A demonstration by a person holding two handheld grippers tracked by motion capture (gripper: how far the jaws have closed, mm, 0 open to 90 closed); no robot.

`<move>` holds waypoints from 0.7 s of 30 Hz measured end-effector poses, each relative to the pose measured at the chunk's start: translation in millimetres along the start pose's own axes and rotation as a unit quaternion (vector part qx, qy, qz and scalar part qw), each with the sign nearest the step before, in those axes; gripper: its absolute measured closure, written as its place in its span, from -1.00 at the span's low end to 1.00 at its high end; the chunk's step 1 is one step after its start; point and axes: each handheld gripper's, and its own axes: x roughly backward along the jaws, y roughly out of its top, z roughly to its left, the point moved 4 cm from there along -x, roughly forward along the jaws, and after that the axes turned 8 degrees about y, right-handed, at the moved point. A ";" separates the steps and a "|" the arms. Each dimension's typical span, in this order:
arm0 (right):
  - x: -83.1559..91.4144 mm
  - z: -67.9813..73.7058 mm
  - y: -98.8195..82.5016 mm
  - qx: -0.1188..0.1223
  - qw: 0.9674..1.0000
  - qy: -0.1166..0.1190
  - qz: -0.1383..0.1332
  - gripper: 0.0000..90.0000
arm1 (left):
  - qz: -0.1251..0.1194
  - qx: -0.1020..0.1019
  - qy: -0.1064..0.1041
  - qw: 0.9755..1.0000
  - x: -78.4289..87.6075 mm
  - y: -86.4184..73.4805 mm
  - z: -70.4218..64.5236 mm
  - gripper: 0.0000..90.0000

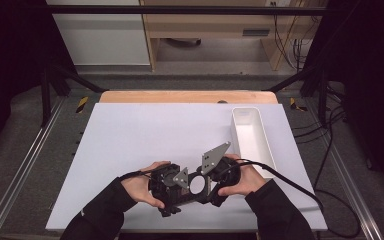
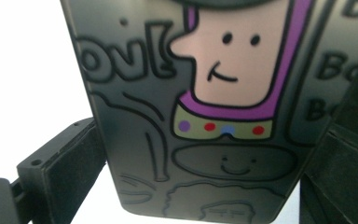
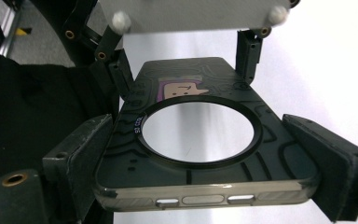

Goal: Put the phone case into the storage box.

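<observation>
Jaws of right gripper (image 3: 205, 154) clamp long edges of phone case (image 3: 200, 158); black rubbery pads pressed against its sides. Left gripper (image 2: 191, 177) jaws grip opposite end likewise. Case: dark glossy plastic, rounded corners, large round cutout with ring, cartoon face print, metallic-looking end edge with slots. Held flat above white table (image 1: 130, 140), near front edge. White rectangular bin (image 1: 266, 150) just right of the right hand, nothing visible inside.

A lab-style recording bay: black frame bars (image 1: 180, 9), floor cables (image 1: 325, 135), white-topped table (image 1: 145, 135)
</observation>
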 end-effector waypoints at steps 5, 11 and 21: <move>-3.1 -0.3 2.3 0.002 1.000 0.000 0.016 -0.73 | 0.009 -0.002 -0.003 1.000 -2.0 4.7 -1.1 -0.95; -6.1 -0.5 3.8 0.001 1.000 -0.002 0.030 -0.73 | 0.017 -0.005 -0.004 1.000 -6.7 7.0 -1.2 -0.88; -7.6 -0.8 4.0 0.002 1.000 -0.002 0.031 -0.73 | 0.022 -0.006 -0.006 1.000 -9.1 6.6 -1.3 -0.75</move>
